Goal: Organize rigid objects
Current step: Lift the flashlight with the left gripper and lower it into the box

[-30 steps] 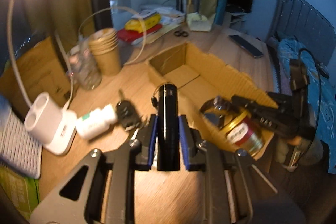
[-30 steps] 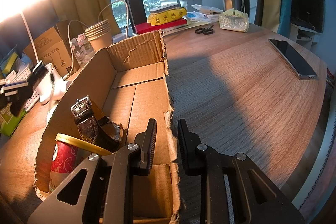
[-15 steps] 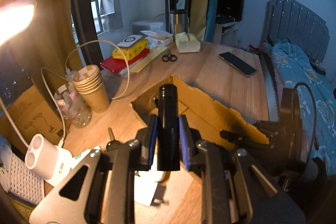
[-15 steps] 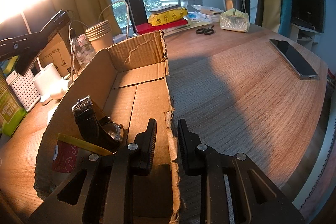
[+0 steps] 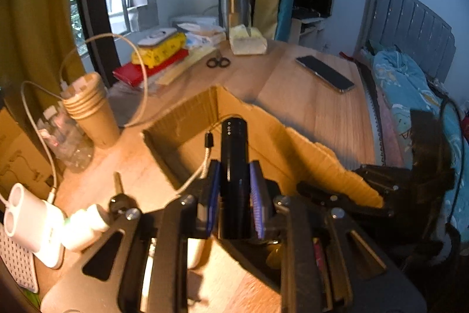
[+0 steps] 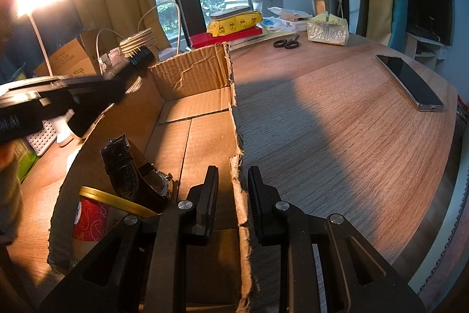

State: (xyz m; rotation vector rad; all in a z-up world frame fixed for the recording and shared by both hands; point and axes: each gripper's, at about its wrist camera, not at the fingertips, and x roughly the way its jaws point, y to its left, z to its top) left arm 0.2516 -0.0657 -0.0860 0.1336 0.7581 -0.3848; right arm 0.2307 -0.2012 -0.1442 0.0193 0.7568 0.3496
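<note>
A black flashlight (image 5: pixel 234 137) stands between the blue pads of my left gripper (image 5: pixel 234 166), which is shut on it. It hangs over the near left wall of the open cardboard box (image 5: pixel 181 119). In the right wrist view the same flashlight (image 6: pixel 140 57) pokes in above the box's left wall. My right gripper (image 6: pixel 233 172) is shut on the box's torn right wall (image 6: pixel 234 113), one finger inside and one outside. A black-strapped watch (image 6: pixel 132 172) and a red can with a gold lid (image 6: pixel 91 219) lie in the box's near end.
Left of the box are stacked paper cups (image 5: pixel 88 107), a white bottle (image 5: pixel 85 225), a key (image 5: pixel 117 187) and a white charger (image 5: pixel 29 219). A phone (image 6: pixel 410 84), scissors (image 6: pixel 285 43) and a tissue pack (image 6: pixel 326 30) lie on the wooden table beyond.
My left gripper has carried the flashlight from above the table's left side to over the box's edge. The right gripper has kept still on the box wall.
</note>
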